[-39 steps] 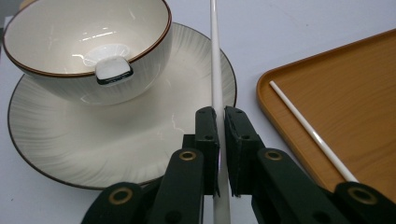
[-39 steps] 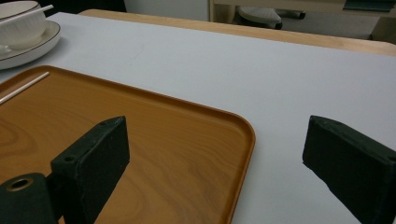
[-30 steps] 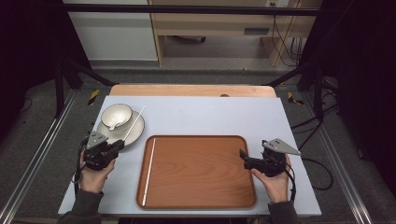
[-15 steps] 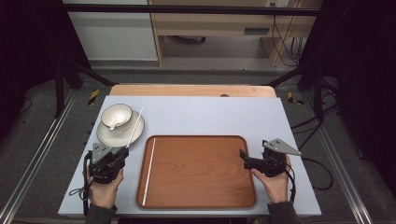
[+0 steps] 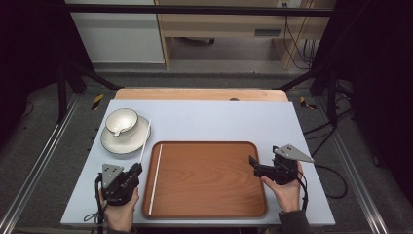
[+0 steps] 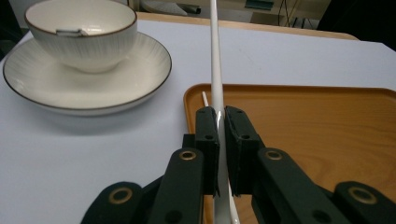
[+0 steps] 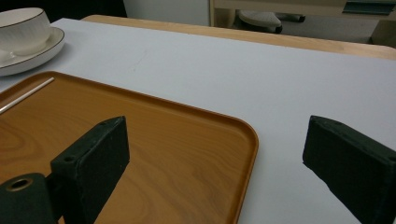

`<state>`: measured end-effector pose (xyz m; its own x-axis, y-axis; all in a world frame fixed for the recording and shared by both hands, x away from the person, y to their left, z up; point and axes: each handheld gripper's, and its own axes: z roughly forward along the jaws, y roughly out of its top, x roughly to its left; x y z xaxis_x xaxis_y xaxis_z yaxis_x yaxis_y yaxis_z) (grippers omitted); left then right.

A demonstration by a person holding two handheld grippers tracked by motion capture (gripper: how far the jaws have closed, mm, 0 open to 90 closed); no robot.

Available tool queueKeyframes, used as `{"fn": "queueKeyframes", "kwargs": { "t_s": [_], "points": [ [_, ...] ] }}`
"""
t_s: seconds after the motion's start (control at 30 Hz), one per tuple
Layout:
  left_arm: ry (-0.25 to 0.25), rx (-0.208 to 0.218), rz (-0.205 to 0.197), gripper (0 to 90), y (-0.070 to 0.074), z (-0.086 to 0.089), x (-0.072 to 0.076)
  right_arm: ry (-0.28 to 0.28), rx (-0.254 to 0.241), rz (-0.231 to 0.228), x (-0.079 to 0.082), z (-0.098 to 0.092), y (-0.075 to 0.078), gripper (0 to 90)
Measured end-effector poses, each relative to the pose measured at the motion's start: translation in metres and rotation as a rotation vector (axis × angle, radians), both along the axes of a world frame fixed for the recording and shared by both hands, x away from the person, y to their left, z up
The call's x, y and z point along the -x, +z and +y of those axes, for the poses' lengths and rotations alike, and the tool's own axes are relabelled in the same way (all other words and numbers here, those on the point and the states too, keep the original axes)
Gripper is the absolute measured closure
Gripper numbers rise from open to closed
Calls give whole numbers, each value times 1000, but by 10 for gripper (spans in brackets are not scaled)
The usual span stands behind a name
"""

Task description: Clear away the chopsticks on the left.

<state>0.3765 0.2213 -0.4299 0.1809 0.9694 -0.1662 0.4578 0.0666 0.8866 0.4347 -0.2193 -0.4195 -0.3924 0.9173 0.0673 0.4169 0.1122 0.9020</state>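
Table [image 5: 214, 119] bare beyond tray [image 5: 209, 178]; left tongs [image 6: 222, 122] clamp chopstick [image 6: 215, 56] at its rim, right tongs [image 7: 217, 154] apart.

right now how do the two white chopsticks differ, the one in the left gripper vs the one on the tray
The held chopstick is clamped between the shut jaws of the left gripper and points toward the plate; the tray chopstick lies loose and flat along the left side of the wooden tray. Both are thin, white and straight.
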Motion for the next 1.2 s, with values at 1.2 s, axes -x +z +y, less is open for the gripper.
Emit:
{"fn": "queueKeyframes", "kwargs": {
  "t_s": [1.2],
  "points": [
    [13,-14,147,843,-61,-42,4,13,15,21,-2,5,-5,73]
  ]
}}
